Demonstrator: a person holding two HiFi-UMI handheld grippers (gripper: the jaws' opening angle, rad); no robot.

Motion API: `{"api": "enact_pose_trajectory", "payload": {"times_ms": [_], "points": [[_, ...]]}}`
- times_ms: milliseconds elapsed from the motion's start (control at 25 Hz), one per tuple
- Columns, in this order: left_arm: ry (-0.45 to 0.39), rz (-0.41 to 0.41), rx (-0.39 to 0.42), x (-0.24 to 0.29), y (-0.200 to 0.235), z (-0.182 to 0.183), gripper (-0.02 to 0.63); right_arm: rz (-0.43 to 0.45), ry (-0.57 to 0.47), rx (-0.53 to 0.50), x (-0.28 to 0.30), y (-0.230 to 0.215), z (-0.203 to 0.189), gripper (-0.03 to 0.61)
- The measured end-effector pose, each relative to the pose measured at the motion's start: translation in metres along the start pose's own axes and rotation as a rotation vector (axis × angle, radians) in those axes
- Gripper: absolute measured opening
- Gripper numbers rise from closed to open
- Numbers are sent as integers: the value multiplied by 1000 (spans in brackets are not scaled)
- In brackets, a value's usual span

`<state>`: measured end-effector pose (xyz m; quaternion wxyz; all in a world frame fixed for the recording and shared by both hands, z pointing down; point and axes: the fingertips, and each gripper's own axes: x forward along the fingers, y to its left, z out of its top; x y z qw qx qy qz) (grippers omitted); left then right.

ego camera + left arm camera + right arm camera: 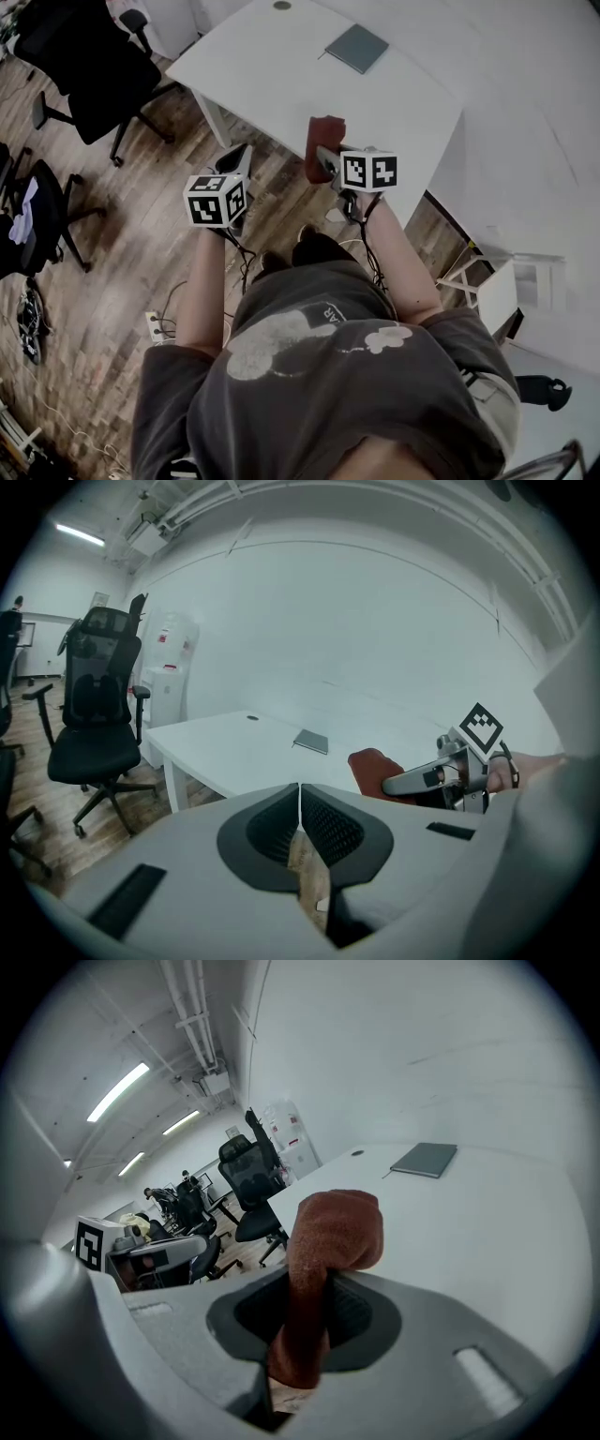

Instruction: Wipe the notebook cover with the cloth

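We are holding the right gripper [302, 1321] with its jaws clamped on a rust-red fabric cloth [330, 1232]. The cloth is standing up between the jaws and folding over beyond their tips. We are holding the left gripper [300, 822] with its jaws pressed together and nothing between them. The flat grey rectangular notebook [357, 47] is lying well ahead of both pairs of jaws on the white rectangular table [281, 84], apart from the cloth.
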<state>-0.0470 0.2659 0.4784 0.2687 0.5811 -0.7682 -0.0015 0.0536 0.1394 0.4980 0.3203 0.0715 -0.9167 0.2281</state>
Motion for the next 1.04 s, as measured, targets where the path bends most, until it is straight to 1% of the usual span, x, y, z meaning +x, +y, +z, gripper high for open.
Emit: {"api": "enact_pose_trajectory", "payload": {"times_ms": [160,480,680,800,1040], "points": [[9,3,7,-3,-14,-9,0,9,-2,-5,-10,-4,-6,77],[-9,51,-11,-5,-41,-8,0,75,6,-33,-26,-10,-9,77],[-7,74,-11,-3,-73,-14,0,112,26,-51,-45,-24,-21,77],[2,84,-15,-8,-93,-25,0,127,41,-48,-57,-31,-33,77],[-18,120,-29,-21,-114,-35,0,158,48,-70,-77,-33,-51,77]]}}
